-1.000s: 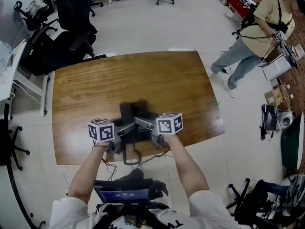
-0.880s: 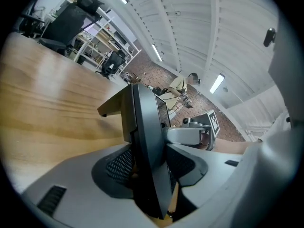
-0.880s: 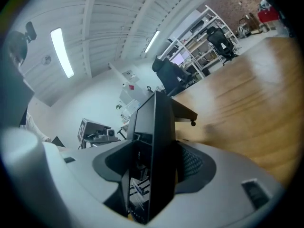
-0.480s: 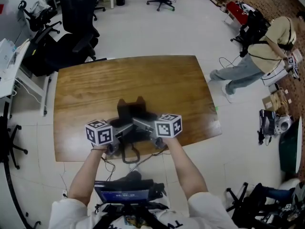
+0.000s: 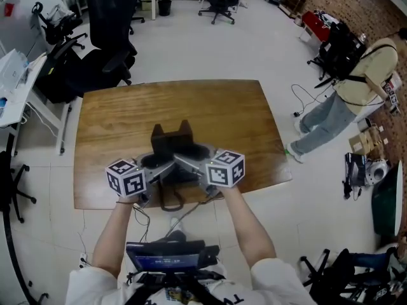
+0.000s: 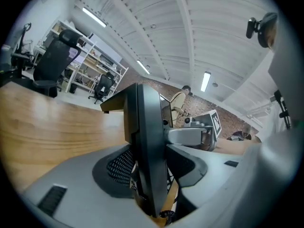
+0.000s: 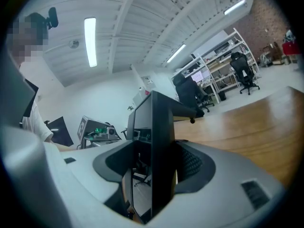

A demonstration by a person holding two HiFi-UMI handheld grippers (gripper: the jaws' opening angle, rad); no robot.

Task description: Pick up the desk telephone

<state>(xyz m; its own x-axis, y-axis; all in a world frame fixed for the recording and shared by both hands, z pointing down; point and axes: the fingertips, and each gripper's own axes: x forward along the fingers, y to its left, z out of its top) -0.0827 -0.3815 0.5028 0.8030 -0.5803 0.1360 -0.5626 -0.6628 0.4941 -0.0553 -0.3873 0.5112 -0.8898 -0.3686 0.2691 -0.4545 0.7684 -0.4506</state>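
Note:
The black desk telephone (image 5: pixel 170 146) hangs tilted above the wooden table (image 5: pixel 235 122), its stand end pointing away from me. My left gripper (image 5: pixel 154 169) is shut on its left edge and my right gripper (image 5: pixel 189 164) is shut on its right edge. In the left gripper view the telephone (image 6: pixel 148 132) stands edge-on between the grey jaws of the left gripper (image 6: pixel 153 177), with the other gripper's marker cube behind it. The right gripper view shows the same telephone (image 7: pixel 160 141) clamped in the right gripper (image 7: pixel 153 177). A dark cord (image 5: pixel 170 202) loops below the telephone.
Black office chairs (image 5: pixel 111 18) stand beyond the table's far left corner, and a white desk (image 5: pixel 19 81) lies at the left. At the right a person (image 5: pixel 346 94) walks beside boxes and gear on the floor. A small screen (image 5: pixel 168 257) hangs at my chest.
Both grippers have risen together with the telephone, which now tilts up off the table. The person at the right has stepped further along.

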